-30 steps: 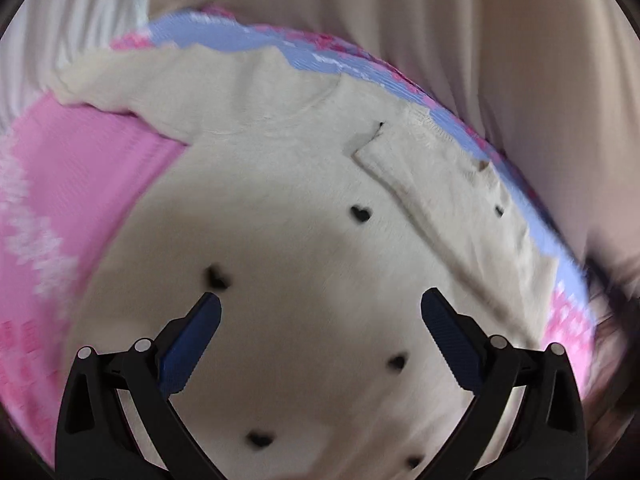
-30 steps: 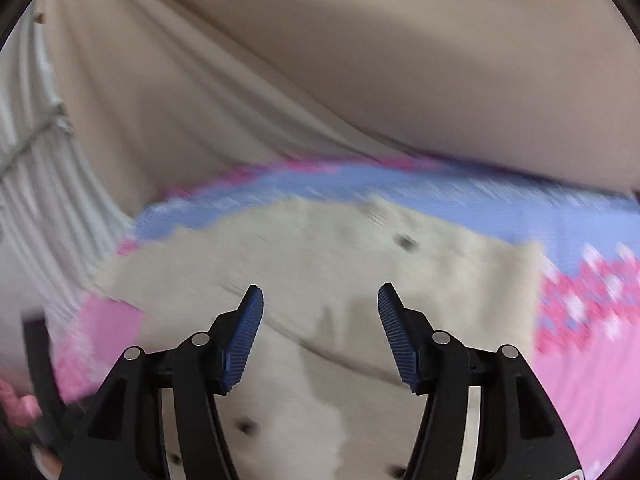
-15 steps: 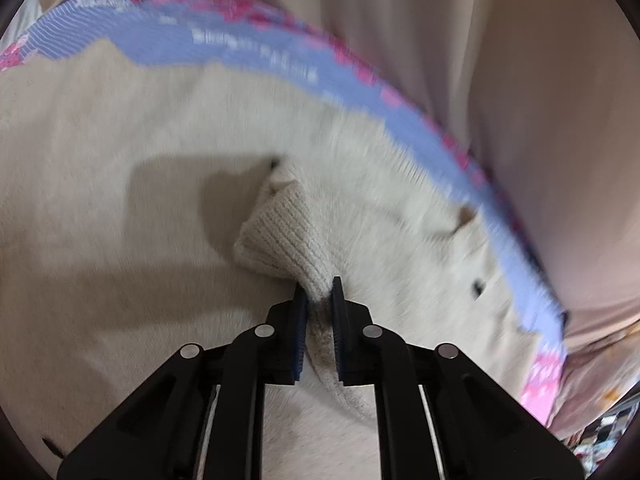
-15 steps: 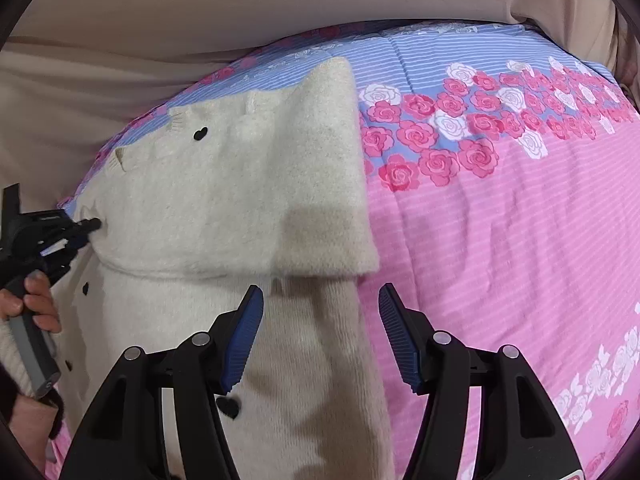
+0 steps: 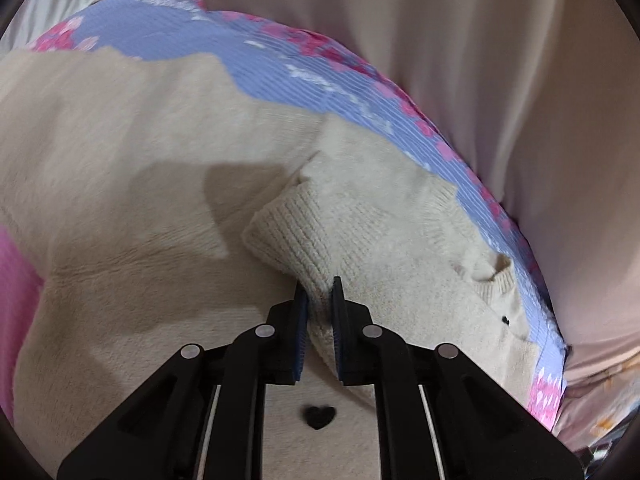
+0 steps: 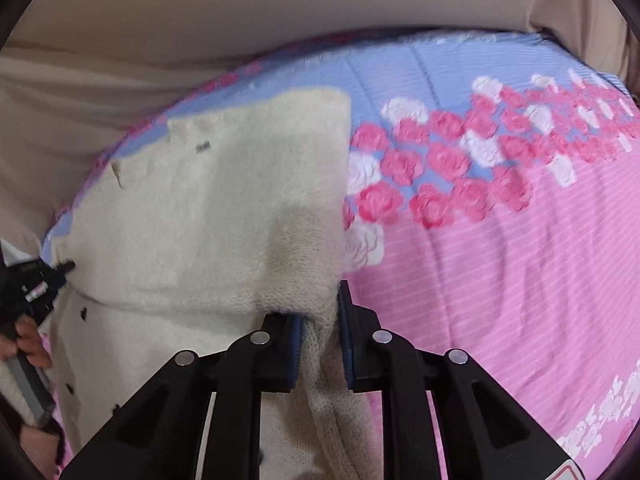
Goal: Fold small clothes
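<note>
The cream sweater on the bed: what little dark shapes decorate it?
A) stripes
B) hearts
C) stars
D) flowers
B: a small black heart shows plainly on the cream sweater just below the left gripper, which is shut on a ribbed fold of it.

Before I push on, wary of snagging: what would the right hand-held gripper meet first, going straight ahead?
The cream sweater it already pinches: the right hand-held gripper is shut on its edge; probably the bedspread beneath.

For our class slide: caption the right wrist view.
Right gripper pinching the cream sweater edge on a floral bedsheet.
</note>
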Motion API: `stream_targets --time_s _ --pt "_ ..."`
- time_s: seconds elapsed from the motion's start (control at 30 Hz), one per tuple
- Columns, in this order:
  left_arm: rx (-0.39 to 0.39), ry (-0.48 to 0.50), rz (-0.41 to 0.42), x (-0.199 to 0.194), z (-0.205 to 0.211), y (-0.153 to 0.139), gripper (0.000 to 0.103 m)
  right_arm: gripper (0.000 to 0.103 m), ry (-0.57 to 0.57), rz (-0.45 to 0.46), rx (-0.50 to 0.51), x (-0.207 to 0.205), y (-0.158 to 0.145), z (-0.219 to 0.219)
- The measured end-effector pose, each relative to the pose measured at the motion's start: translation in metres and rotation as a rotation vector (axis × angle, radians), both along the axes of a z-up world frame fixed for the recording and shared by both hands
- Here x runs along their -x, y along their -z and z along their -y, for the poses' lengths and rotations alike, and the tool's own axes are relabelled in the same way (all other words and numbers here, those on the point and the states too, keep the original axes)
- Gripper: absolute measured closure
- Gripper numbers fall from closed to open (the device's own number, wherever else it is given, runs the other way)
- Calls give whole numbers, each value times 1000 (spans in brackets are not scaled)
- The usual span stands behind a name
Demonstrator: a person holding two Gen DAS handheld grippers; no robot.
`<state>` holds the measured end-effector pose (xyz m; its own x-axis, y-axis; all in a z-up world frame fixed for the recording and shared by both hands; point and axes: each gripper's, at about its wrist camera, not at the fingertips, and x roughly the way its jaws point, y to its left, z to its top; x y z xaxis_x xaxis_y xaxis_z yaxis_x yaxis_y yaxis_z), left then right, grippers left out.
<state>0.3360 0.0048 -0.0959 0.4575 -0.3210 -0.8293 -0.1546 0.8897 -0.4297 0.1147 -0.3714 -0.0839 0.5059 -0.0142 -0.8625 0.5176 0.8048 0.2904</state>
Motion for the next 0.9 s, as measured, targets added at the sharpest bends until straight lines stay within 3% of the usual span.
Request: stream_targets --time_s 0.1,0.2,0.33,0.4,0.5,0.53,0.7,0.77,0.83,0.87,0.9 --pt "-30 14 -22 0 2 8 93 90 -4 -83 30 1 20 6" --pt "-65 37 -4 4 4 7 89 90 0 -79 -2 4 27 11" --pt "47 -6 42 16 -28 -13 82 82 -26 -47 33 12 0 2" --pt "47 -99 90 23 -65 -27 57 79 -53 -41 54 21 -12 -8" --pt "-2 -289 131 24 -143 -40 46 71 -67 -43 60 39 -23 -20" --pt "-25 -359 126 22 -174 -40 45 67 -66 -46 53 48 -25 -24" --pt "-79 -714 81 16 -315 -24 45 65 -77 -99 22 79 -27 -45" --pt "-97 -823 36 12 -362 -11 46 63 -96 -125 31 86 -25 -56" --pt "-63 -868 8 7 -392 2 49 61 -115 -153 45 92 -26 -67" --pt "-40 -870 -14 2 -404 9 62 61 -120 -159 45 94 -25 -70" --pt "-23 -853 -27 -3 -409 15 82 61 -122 -164 47 96 -26 -74"
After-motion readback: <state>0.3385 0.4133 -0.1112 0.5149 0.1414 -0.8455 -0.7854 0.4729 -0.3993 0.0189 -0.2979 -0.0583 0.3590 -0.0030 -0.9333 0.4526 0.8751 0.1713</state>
